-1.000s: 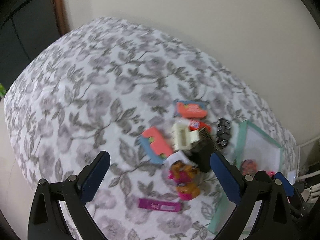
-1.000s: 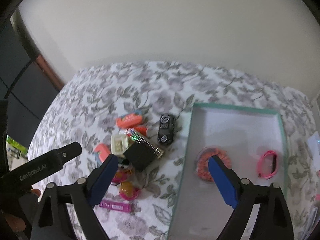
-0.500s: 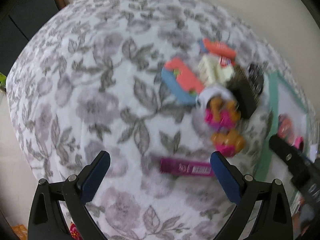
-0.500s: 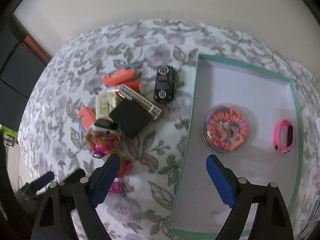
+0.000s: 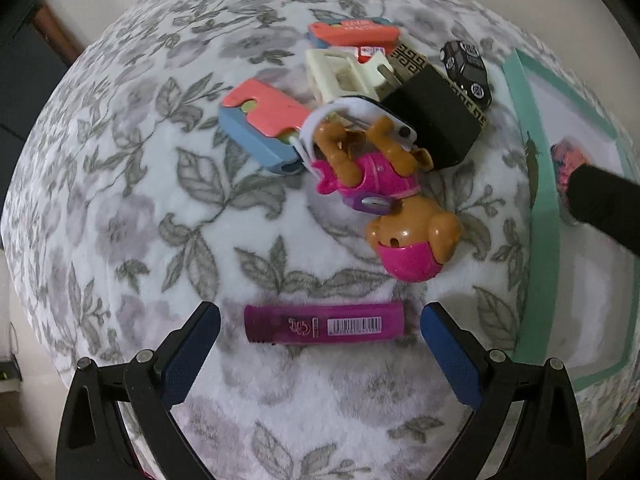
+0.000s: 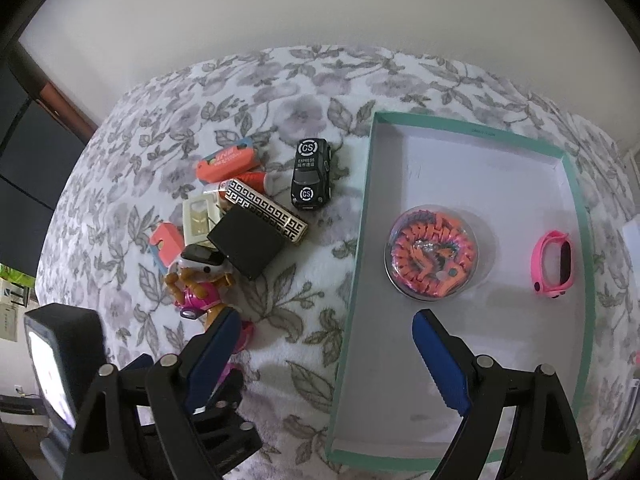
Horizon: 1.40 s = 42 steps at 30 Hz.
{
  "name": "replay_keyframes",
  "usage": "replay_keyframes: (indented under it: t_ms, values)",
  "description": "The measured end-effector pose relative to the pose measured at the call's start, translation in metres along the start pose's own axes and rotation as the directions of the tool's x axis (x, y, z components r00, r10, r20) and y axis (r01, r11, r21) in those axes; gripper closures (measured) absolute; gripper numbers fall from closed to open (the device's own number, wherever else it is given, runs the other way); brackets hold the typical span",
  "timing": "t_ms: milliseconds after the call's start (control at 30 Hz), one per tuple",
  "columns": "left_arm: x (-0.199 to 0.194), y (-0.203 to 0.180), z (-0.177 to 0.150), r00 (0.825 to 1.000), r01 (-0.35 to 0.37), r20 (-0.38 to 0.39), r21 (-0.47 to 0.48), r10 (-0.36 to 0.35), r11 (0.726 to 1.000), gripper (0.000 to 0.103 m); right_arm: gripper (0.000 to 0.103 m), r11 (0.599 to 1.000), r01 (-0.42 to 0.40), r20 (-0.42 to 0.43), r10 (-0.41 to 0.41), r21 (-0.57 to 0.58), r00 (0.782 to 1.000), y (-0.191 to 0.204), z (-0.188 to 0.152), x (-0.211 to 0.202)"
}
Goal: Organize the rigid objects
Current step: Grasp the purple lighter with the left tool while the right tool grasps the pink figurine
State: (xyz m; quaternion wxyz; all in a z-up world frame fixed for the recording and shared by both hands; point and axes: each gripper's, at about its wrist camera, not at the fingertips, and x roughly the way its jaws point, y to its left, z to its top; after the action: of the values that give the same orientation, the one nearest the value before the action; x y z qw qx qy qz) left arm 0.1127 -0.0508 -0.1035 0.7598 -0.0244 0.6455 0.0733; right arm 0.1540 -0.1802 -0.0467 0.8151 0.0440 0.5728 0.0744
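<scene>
Left wrist view: the left gripper is spread wide, its two blue pads flanking one magenta plastic tube with a barcode label lying crosswise on the grey floral fleece cover. Beyond lies one brown-and-pink toy dog.

Right wrist view: the right gripper is also wide and empty, above the near wall of one teal-rimmed shallow box. The box holds two items: one round clear case of orange pieces and one pink wristband. One black toy car stands outside, near the box.

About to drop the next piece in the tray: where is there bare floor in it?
In the teal tray, free floor lies behind the round orange container and along the near end. The pink band sits by the right wall. The toy pile outside is crowded.
</scene>
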Motion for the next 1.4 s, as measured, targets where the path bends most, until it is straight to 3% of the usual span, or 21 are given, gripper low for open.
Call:
replay_keyframes:
  t_ms: [67,333,833,1067,1267,1300,1333,1367,1400]
  values:
    - [0.004,-0.004,0.002,0.999,-0.033,-0.011,0.023,0.033,0.999,0.003,0.013,1.000,-0.003,0.002,0.003,-0.007,1.000,0.002,0.000,-0.001]
    - [0.006,0.023,-0.007,0.996,-0.054,-0.076,0.022,0.055,0.998,0.003,0.013,0.999,0.012,0.000,-0.012,-0.042,1.000,0.009,0.000,0.000]
    - [-0.010,0.105,-0.042,0.993,-0.083,-0.097,-0.102,0.073,0.991,0.003,0.013,0.988,-0.007,-0.036,0.001,-0.156,0.999,0.042,-0.003,0.019]
    - [-0.024,0.136,-0.057,0.993,0.079,-0.061,-0.247,-0.097,0.966,0.003,0.013,0.983,-0.031,-0.035,0.025,-0.183,0.999,0.054,-0.006,0.021]
    - [-0.033,0.157,-0.041,0.990,0.134,0.002,-0.358,-0.143,0.924,0.004,0.018,0.980,-0.068,0.011,0.072,-0.185,0.997,0.061,-0.004,0.017]
    - [-0.031,0.161,-0.041,0.988,0.143,0.003,-0.374,-0.153,0.916,0.005,0.019,0.978,-0.075,0.015,0.079,-0.192,0.997,0.064,-0.004,0.017]
    - [-0.029,0.165,-0.040,0.986,0.153,0.004,-0.389,-0.164,0.908,0.013,0.020,0.977,-0.079,0.018,0.085,-0.200,0.996,0.066,-0.004,0.018]
    - [-0.026,0.168,-0.039,0.984,0.165,0.003,-0.404,-0.179,0.900,0.029,0.022,0.975,-0.082,0.018,0.087,-0.207,0.996,0.069,-0.004,0.018]
    - [-0.018,0.169,-0.040,0.980,0.182,0.000,-0.418,-0.200,0.890,0.035,0.023,0.973,-0.082,0.019,0.088,-0.214,0.996,0.071,-0.004,0.020]
